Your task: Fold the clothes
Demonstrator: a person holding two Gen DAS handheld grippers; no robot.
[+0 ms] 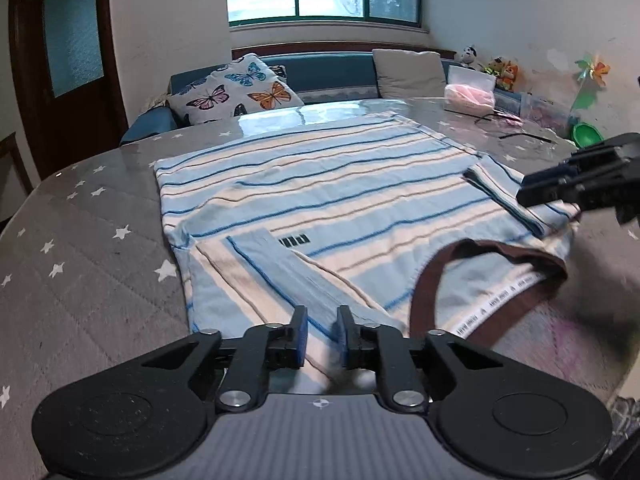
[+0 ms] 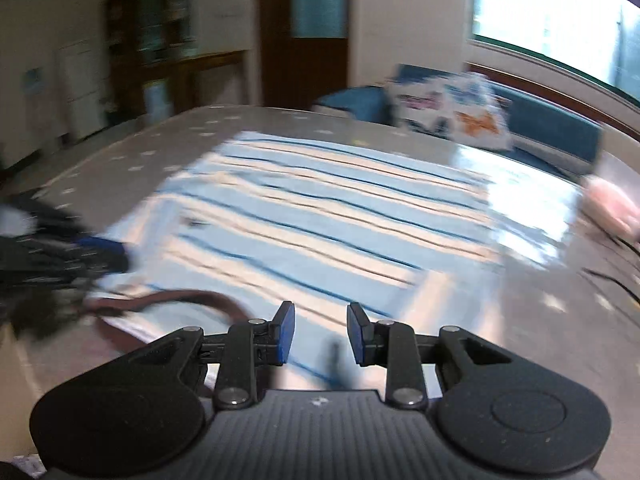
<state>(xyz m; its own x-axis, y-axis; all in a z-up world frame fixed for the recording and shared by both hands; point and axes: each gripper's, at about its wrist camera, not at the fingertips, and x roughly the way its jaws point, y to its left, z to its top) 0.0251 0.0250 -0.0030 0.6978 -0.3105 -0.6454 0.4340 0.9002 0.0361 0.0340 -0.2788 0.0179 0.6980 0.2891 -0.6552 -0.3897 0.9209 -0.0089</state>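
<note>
The striped shirt (image 1: 320, 200) lies flat on the tabletop (image 1: 80, 280), collar toward the near edge and hem toward the far edge by the sofa, so its long axis runs away from both claws. Each sleeve is already turned in over the body: the left sleeve (image 1: 280, 272) lies as a diagonal band near the left side, and the right sleeve (image 1: 508, 196) is folded in along the right side.

The left claw (image 1: 322, 332) hangs just over the near end of the left sleeve, near the shoulder. Its jaws stand a narrow gap apart, and the cloth seen between the pads looks to be lying beneath them, not pinched; I judge it has hold of nothing.

The right claw (image 2: 320, 332) hangs above the near right part of the shirt, right of the brown collar (image 1: 480, 280), jaws a little wider apart and empty. Its own view is badly smeared, so how close it sits to the cloth is uncertain.

The relation that matters next: the shirt stretches forward from both claws, with each shoulder right below its own claw. A lengthwise fold would likely mean each claw pinching its near corner beside the collar and carrying it toward the far hem.
</note>
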